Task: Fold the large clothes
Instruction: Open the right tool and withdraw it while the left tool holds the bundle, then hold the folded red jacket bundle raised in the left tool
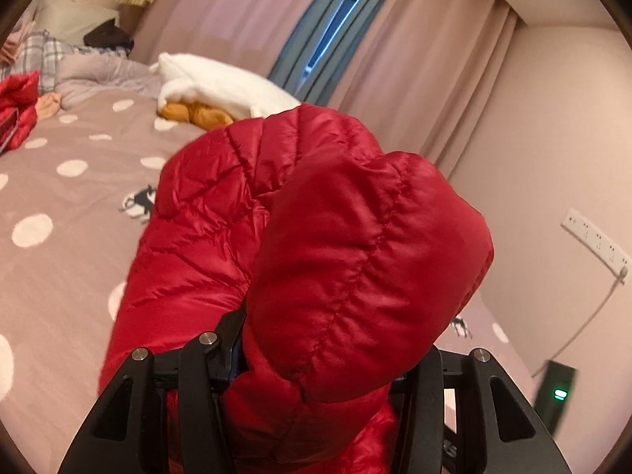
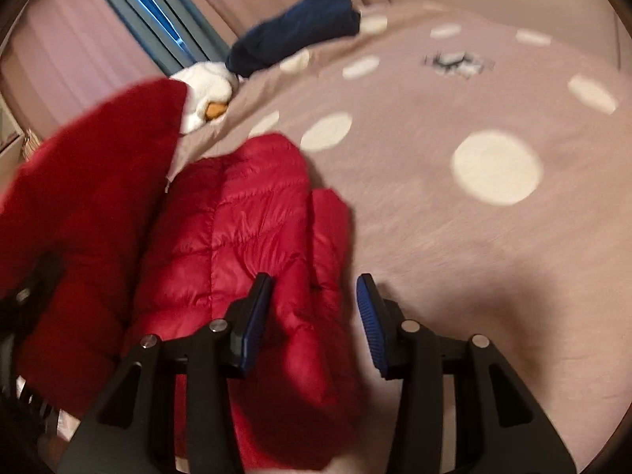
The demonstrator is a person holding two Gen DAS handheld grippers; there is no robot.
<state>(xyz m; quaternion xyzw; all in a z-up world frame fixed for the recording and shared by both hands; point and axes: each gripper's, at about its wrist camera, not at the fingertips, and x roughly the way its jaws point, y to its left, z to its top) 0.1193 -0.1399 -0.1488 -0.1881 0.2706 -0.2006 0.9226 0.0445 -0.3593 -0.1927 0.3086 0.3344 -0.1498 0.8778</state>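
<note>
A red quilted puffer jacket [image 1: 316,237] fills the left wrist view. It bulges up over my left gripper [image 1: 316,339], which is shut on a thick fold of it. Only the left finger [image 1: 231,339] shows; the other is buried in fabric. In the right wrist view the jacket [image 2: 245,237] lies on the dotted bedspread [image 2: 454,217], with one part lifted at the left [image 2: 91,166]. My right gripper [image 2: 314,316] hovers over the jacket's right edge. Its blue pads [image 2: 371,324] stand apart and press on nothing.
A white plush toy with orange parts [image 1: 221,83] lies near the curtain [image 1: 414,59]. A navy garment [image 2: 296,31] sits at the bed's far edge. More red cloth [image 1: 15,110] lies at far left. A wall socket strip [image 1: 596,241] and a black device with a green light [image 1: 559,393] are at the right.
</note>
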